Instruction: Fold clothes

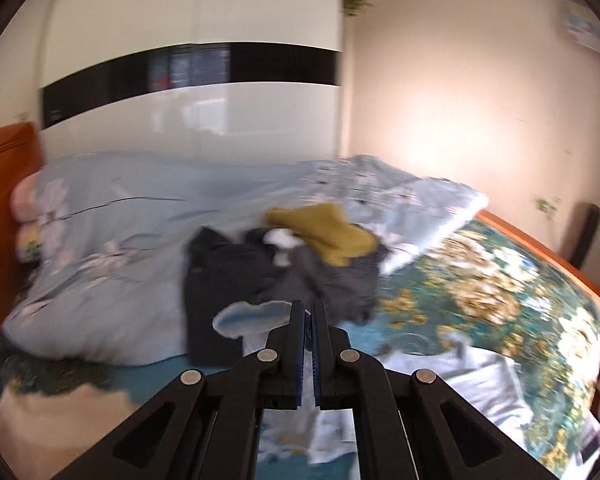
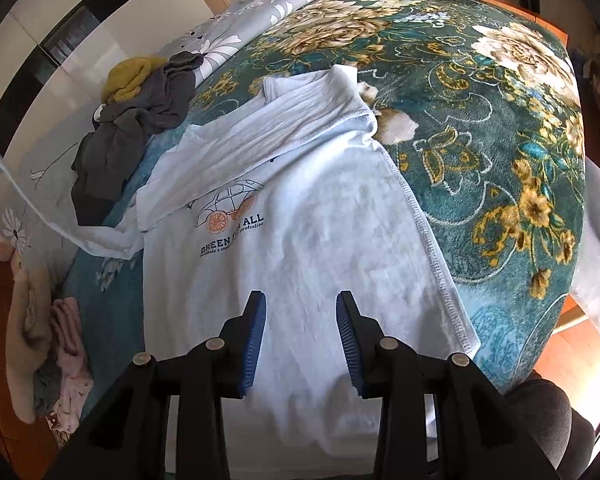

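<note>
Pale-blue T-shirt (image 2: pixel 300 208) on bed: our left gripper (image 1: pixel 309 312) clenches its sleeve; right gripper (image 2: pixel 302 304) released. We lift evenly.

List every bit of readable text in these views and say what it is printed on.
"GREEN", then a word hidden by a fold, then "ALL": dark capitals on the chest of the pale blue T-shirt, beside a car drawing.
A smaller line under it ends in "protection"; the rest is too small to read.
In the left wrist view, the cards at the lower right edge are too blurred to read.
</note>
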`<state>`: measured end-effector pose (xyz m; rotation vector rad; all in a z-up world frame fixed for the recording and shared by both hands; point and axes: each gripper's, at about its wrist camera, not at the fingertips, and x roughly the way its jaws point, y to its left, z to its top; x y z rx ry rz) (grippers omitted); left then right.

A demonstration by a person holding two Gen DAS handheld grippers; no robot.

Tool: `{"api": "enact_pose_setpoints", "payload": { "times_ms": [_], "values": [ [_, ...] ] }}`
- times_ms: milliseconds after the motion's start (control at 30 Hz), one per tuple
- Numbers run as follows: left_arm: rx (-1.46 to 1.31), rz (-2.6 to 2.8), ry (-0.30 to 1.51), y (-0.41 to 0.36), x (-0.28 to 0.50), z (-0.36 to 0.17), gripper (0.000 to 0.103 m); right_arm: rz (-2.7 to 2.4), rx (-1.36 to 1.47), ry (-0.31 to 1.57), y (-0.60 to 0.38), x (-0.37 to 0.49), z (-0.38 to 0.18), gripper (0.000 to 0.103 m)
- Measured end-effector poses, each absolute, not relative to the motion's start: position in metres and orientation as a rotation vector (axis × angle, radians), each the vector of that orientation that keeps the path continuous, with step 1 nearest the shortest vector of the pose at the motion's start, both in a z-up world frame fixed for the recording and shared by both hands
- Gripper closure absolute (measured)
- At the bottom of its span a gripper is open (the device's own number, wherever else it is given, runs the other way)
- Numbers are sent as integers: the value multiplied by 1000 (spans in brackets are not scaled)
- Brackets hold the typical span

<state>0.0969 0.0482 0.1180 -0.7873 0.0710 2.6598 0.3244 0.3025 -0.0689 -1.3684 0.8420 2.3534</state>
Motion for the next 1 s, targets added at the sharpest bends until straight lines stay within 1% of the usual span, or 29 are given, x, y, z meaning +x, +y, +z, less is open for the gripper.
{"api": "enact_pose_setpoints", "payload": {
  "times_ms": [100,233,333,400,533,767,867,933,967,1000],
  "values": [
    [-762,2496,122,115,99,109,100,2336,-1368,874,307,325,-72,65],
    [-857,2265,93,205,88,88,100,2313,-1365,926,312,324,-77,65],
    [-968,2137,119,268,82,60,100,2298,-1360,956,317,324,-79,65],
    [-1029,2078,175,306,82,38,100,2285,-1358,978,320,324,-82,65],
    [-1132,1962,257,363,94,-12,100,2260,-1358,1018,327,321,-88,65],
    [-1339,1858,354,406,102,-91,100,2243,-1381,1046,330,317,-95,65],
    [-1416,1781,279,398,100,-94,99,2239,-1376,1059,332,317,-96,65],
    [-1408,1783,226,374,99,-81,97,2240,-1362,1060,334,317,-94,65],
    [-1403,1786,200,361,99,-74,94,2242,-1354,1060,335,317,-93,65],
    [-1397,1790,174,348,99,-67,85,2245,-1346,1059,337,318,-92,65]
  ]
}}
